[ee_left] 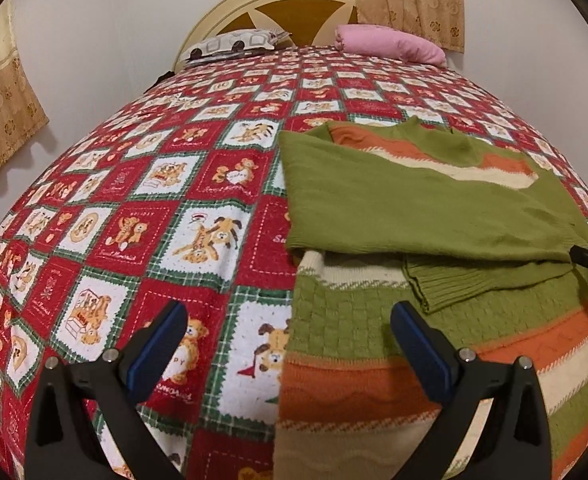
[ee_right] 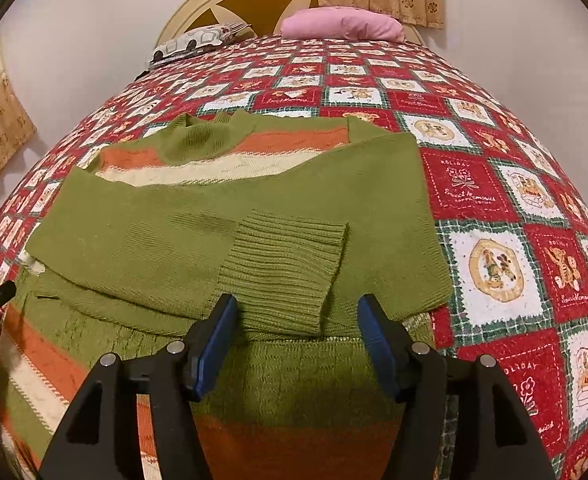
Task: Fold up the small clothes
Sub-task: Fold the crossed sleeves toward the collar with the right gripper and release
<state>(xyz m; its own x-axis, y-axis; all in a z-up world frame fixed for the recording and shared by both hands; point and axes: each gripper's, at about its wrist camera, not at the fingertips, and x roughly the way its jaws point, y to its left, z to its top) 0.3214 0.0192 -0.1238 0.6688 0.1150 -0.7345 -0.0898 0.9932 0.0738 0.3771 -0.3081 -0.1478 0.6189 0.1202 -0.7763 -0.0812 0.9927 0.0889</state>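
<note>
Blue-padded fingers of the right gripper (ee_right: 297,340) fill the bottom centre of the right wrist view, spread wide with nothing between them; they hang just short of the ribbed cuff (ee_right: 282,276) of a folded-in sleeve, which lies directly ahead at frame centre. That cuff belongs to a green, orange and cream striped knit sweater (ee_right: 230,200), spread on the teddy-bear patchwork bedspread (ee_right: 505,208) with its neck toward the headboard (ee_right: 238,4) at top centre and its hem running off the bottom edge beneath the gripper. Both plain green sleeves are crossed over the chest, so the garment's long axis runs up the frame, from hem to neck, in line with the fingers. In the left wrist view the left gripper (ee_left: 290,344) occupies the bottom centre, likewise wide open and empty; it straddles the sweater's left edge, with one finger over bare bedspread and the other over the striped body (ee_left: 373,368). A pink pillow (ee_right: 341,24) and a patterned pillow (ee_right: 198,42) rest near the headboard, well apart from the work. Judged from this layout, the next fold would carry the hem up-frame toward the neck, with each gripper taking the hem corner on its own side; neither stands clearly nearer to the hem.
</note>
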